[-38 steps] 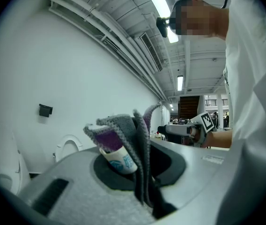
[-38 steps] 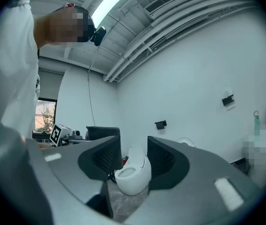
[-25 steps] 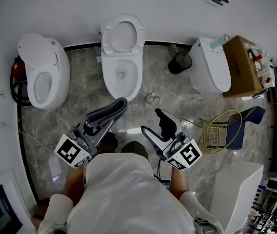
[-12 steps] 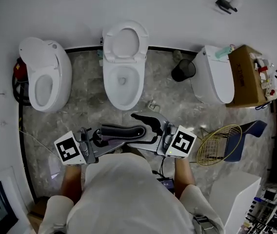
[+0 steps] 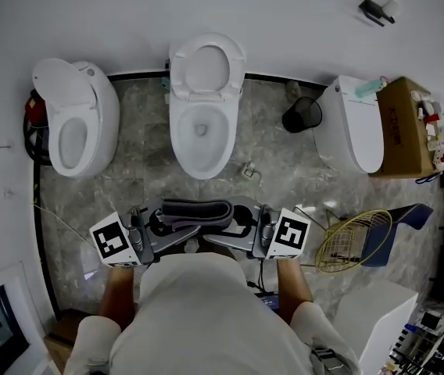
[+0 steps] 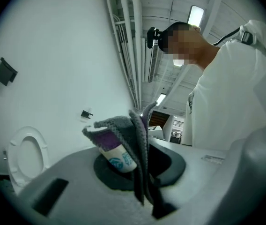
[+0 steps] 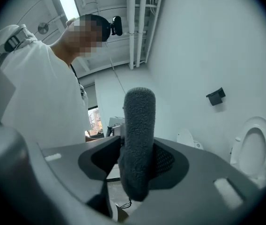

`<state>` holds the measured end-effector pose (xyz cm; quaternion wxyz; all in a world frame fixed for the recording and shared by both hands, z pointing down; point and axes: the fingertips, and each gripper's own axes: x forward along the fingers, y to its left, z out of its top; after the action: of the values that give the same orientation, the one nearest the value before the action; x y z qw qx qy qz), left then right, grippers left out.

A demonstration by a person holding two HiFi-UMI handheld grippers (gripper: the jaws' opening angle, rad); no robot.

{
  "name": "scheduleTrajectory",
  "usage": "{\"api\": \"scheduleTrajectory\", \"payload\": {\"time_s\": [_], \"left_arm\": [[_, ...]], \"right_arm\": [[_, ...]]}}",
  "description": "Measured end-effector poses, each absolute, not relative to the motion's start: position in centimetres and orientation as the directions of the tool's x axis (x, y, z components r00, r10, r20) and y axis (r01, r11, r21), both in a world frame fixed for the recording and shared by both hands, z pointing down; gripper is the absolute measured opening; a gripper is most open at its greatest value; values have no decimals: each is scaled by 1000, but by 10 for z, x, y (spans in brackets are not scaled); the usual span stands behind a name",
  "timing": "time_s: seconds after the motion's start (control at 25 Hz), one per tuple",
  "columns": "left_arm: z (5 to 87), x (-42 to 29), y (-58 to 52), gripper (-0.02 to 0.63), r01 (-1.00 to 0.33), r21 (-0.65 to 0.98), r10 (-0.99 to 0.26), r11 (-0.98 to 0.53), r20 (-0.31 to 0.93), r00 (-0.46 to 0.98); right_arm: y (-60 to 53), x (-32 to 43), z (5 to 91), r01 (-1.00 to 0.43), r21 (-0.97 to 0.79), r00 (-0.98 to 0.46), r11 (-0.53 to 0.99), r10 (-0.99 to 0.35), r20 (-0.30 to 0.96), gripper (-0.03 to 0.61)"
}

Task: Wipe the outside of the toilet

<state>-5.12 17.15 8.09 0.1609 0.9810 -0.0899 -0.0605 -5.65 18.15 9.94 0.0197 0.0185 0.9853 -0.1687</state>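
Note:
The middle white toilet (image 5: 198, 119) stands with seat and lid up against the far wall; it also shows as the toilet (image 6: 23, 156) and the toilet (image 7: 254, 144) in the two gripper views. My two grippers meet in front of my chest, pointing at each other. The left gripper (image 5: 209, 223) is shut on a folded grey cloth (image 5: 197, 209) with a purple inner side and a white label. In its own view the left gripper (image 6: 142, 165) pinches the cloth (image 6: 123, 135). The right gripper (image 5: 223, 226) has its jaws closing on the same cloth (image 7: 137, 125), which fills the gap in the right gripper (image 7: 135, 165).
A second toilet (image 5: 73, 123) stands at the left, a closed one (image 5: 355, 123) at the right. A black bin (image 5: 302, 116) sits between middle and right toilets. A cardboard box (image 5: 406, 127), a wire basket (image 5: 355, 233) and a white cabinet (image 5: 378, 311) crowd the right side.
Both grippers swung inward from pointing at the toilet to facing each other. The right jaws opened wide around the cloth held by the left gripper, then closed onto it.

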Motion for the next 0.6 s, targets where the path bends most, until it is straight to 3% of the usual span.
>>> {"api": "scheduleTrajectory", "payload": {"time_s": [0.04,0.16,0.36,0.48,0.6], "left_arm": [[88,-56,164,44,-195,333,-233,-923,-78,969],[121,-80,133,43,-356,366,-389,-860,-20,921],[218,-136,56,40,-704,268,-679,-657,195,708],[302,-164,1,38,-798,123,-728,-590,346,592],[396,-184,-61,38,-807,-45,-720,-589,482,498]], "right_arm": [[176,-54,105,22,-350,-999,936,11,-33,198],[158,-39,125,-85,-400,-996,913,-89,9,275],[128,-18,158,-175,-518,-976,837,-215,-19,237],[116,-17,194,-199,-600,-967,775,-254,-6,226],[108,-16,246,-227,-687,-957,690,-289,26,217]]}}
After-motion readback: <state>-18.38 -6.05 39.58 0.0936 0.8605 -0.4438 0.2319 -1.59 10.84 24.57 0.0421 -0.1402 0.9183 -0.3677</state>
